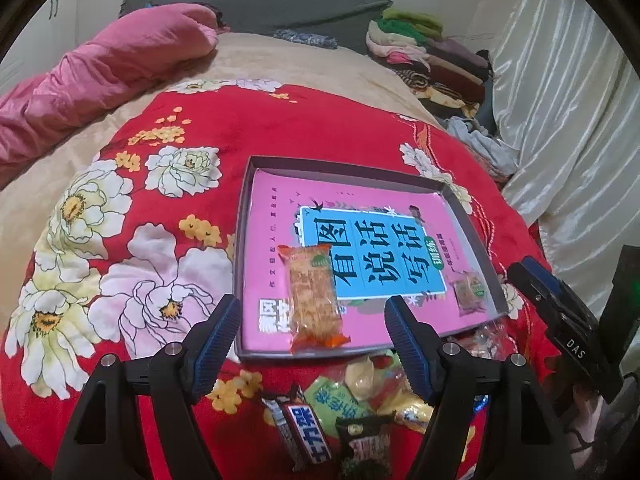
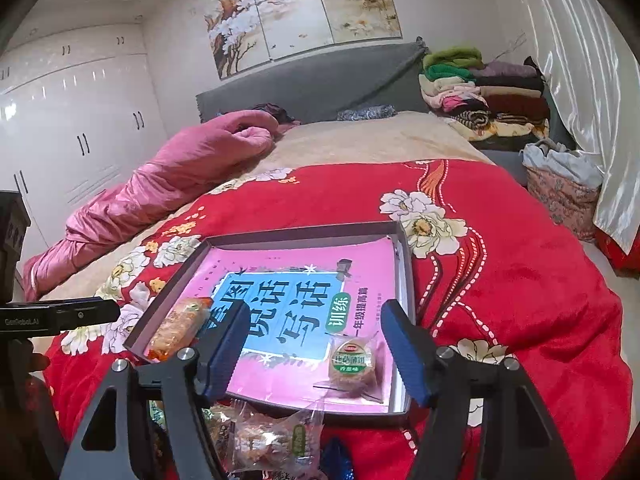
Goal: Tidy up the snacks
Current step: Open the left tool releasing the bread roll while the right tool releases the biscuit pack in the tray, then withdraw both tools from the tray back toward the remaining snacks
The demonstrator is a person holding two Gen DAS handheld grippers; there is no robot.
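Observation:
A shallow grey box (image 1: 352, 168) (image 2: 406, 264) lies on the red flowered blanket, its floor covered by a pink and blue book. An orange-wrapped cracker pack (image 1: 314, 300) (image 2: 176, 330) lies in its near left part. A round biscuit in clear wrap (image 2: 352, 362) (image 1: 468, 292) lies in its near right corner. My left gripper (image 1: 314, 330) hangs open above the orange pack, not touching it. My right gripper (image 2: 314, 350) stands open just left of and above the round biscuit, with nothing held. Loose snacks (image 1: 360, 412) (image 2: 272, 436) lie heaped on the blanket in front of the box.
A pink quilt (image 1: 100, 80) lies rolled along the left of the bed. Folded clothes (image 2: 480, 92) are stacked by the grey headboard at the right. White curtains (image 1: 560, 100) hang along the right side. White wardrobes (image 2: 72, 120) stand at the left.

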